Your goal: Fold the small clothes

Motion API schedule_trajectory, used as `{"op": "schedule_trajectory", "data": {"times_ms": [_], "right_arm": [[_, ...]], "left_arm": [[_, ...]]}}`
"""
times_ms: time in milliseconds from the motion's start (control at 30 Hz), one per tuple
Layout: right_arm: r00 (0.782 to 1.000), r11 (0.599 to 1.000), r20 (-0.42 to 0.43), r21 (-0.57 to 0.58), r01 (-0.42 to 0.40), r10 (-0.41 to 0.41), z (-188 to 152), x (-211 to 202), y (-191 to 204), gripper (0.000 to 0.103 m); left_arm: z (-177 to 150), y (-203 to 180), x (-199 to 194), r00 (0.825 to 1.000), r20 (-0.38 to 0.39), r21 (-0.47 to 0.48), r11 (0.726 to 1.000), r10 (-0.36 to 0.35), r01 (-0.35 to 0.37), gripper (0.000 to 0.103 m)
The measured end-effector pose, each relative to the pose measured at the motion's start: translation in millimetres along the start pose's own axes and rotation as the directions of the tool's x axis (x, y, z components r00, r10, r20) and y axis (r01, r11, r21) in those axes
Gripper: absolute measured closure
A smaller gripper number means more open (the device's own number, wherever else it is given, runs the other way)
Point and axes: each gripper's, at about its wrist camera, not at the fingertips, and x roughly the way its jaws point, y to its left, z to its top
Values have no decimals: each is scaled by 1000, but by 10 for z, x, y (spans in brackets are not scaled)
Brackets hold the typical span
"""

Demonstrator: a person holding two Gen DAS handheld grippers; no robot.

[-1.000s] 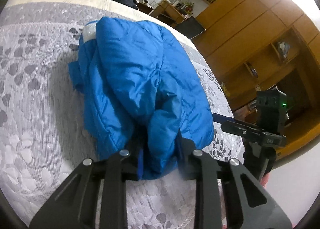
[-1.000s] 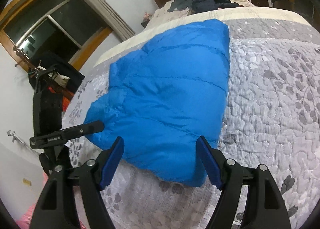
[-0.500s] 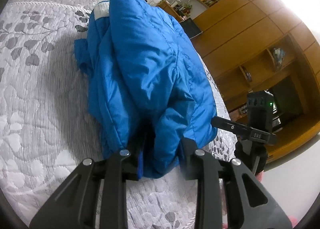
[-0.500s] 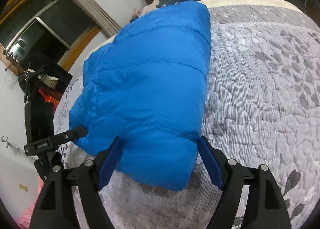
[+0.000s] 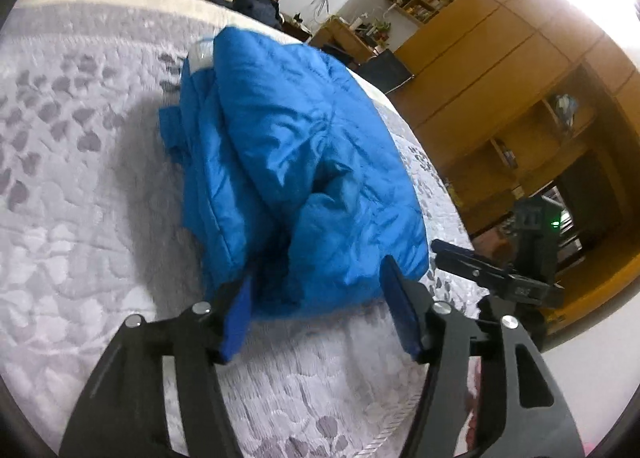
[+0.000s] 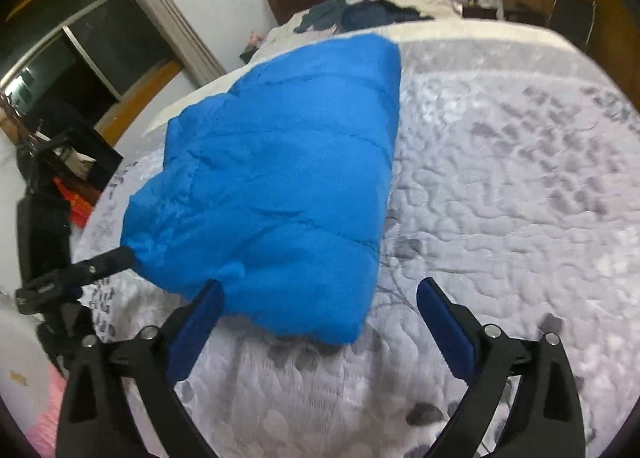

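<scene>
Between my left gripper's (image 5: pixel 320 300) spread jaws lies the blue jacket (image 5: pixel 288 162), a quilted cloth with a faint sheen, puffy and creased, stitched in channels. My pads (image 5: pixel 404 310) look like matt blue rubber or plastic; through the blur I can't say which. The gripper arms are black matt plastic with small bright metal screws. Under the jaws, the bedspread (image 5: pixel 80 218) is soft grey quilted cloth with a stitched leaf pattern. Beyond the right gripper's (image 6: pixel 320 318) open jaws the same jacket (image 6: pixel 280 186) shows smoother. Off to the right of my left jaws, the cupboards (image 5: pixel 500 70) are smooth, slightly glossy wood.
</scene>
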Motion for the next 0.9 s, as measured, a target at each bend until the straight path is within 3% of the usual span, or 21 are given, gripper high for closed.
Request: {"op": "schedule_trajectory", "data": {"times_ms": [133,300,400,900], "right_arm": [[996,996,8,-16,92,-92,-133,-164,130,4],[988,988,5,-7,156,-156,-297,-289,204,4],[984,984,7,0,175,-175,-383,-340,260,4],[975,976,51,-12,219,-218,-659,-548,445,4]], "left_arm": [[-102,-197,-127,995,17,42,995,95,-96,29],[-256,-321,-287,979,50,57,978,198,-200,23],[-355,-356,-393,960,73,41,961,272,-275,19],[-660,-573,-618,896,108,32,899,431,-436,8]]}}
